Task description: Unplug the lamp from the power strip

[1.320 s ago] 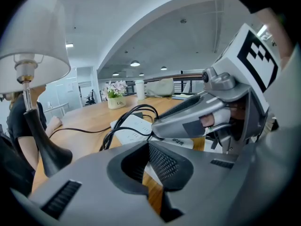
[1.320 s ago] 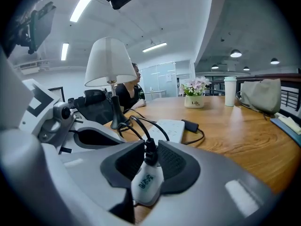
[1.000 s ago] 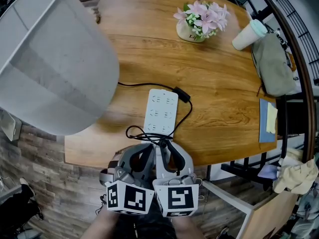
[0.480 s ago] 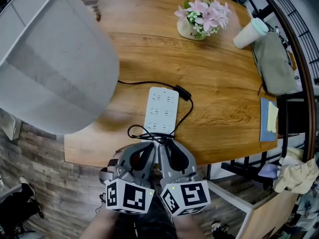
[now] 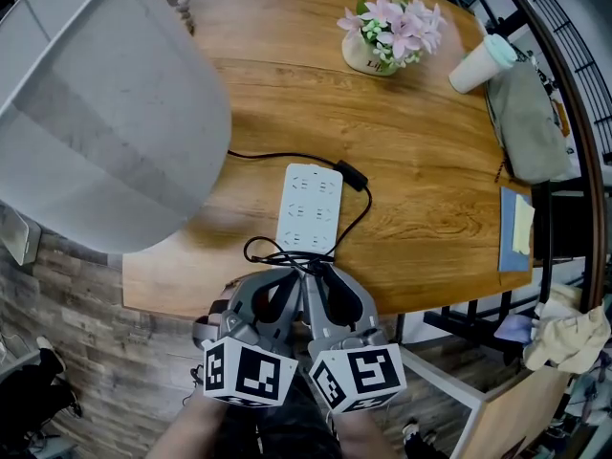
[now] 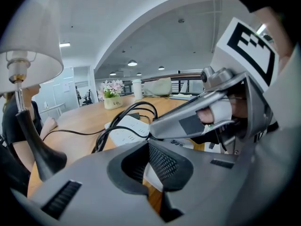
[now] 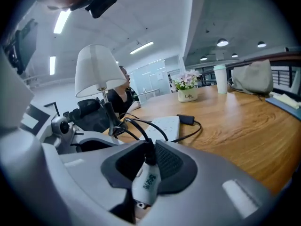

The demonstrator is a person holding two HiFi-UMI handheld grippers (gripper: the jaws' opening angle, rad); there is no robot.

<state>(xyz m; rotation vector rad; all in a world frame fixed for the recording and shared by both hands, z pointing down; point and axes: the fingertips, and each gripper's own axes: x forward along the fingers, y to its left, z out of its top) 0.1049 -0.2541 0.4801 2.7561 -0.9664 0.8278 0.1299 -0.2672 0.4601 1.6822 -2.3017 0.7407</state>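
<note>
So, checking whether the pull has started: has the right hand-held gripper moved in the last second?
Yes: the right hand-held gripper has swung its rear end rightward, judged against the power strip, in the head view.

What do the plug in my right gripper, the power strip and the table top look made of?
Plug: white glossy plastic, likely; smooth moulded body with print.
Power strip: white hard plastic, matte, moulded sockets.
Table top: wood or wood-look veneer; grain lines, soft sheen.

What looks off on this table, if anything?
Nothing spilled or broken. Only oddity: the black cords bunch in tangled loops at the near end of the power strip. The white plug sits clamped in the jaws of the right gripper, off the strip.
</note>
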